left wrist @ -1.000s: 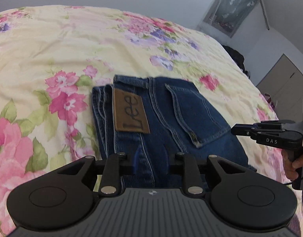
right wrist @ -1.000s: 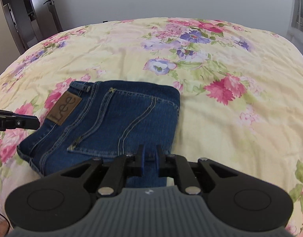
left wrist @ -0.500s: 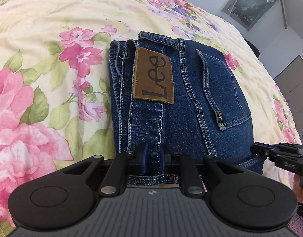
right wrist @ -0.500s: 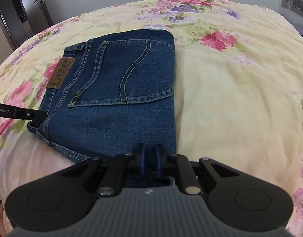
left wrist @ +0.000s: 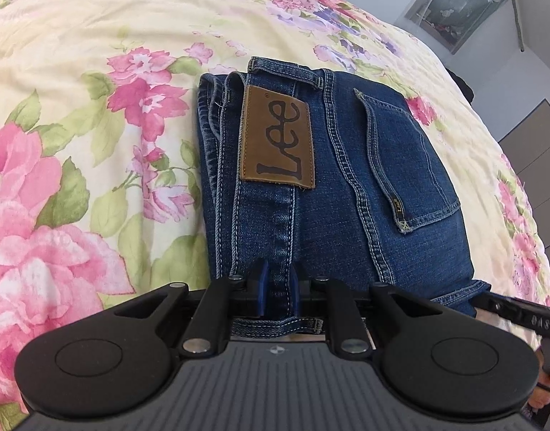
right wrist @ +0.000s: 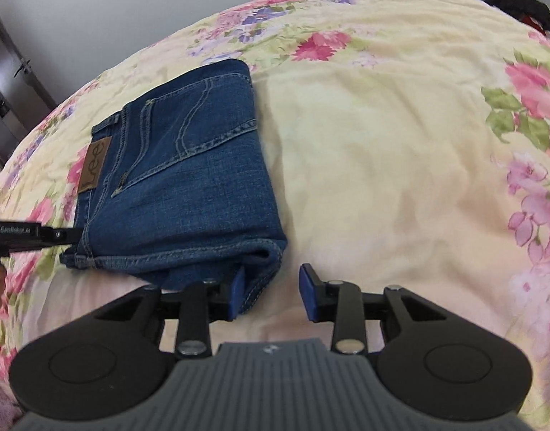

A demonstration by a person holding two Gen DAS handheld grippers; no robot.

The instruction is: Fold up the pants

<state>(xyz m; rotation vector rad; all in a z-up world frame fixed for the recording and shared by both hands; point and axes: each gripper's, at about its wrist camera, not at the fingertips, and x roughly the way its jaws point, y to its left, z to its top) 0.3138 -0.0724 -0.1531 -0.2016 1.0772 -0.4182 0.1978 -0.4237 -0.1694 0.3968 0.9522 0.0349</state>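
Observation:
The folded blue jeans lie on the floral bedspread, brown Lee patch facing up. My left gripper is shut on the near waistband edge of the jeans. In the right wrist view the jeans lie to the left. My right gripper is open, its left blue pad against the near right corner of the jeans, its right pad over bare bedspread. The left gripper's tip shows at the jeans' left corner.
The bed fills both views. A grey wall with a picture and a wardrobe stand beyond the bed's far right. A dark door is at the left. A dark object lies at the bed's far right edge.
My right gripper has opened and let go of the jeans' corner, shifting right. My left gripper stays shut on the waistband edge. The jeans have settled flat.

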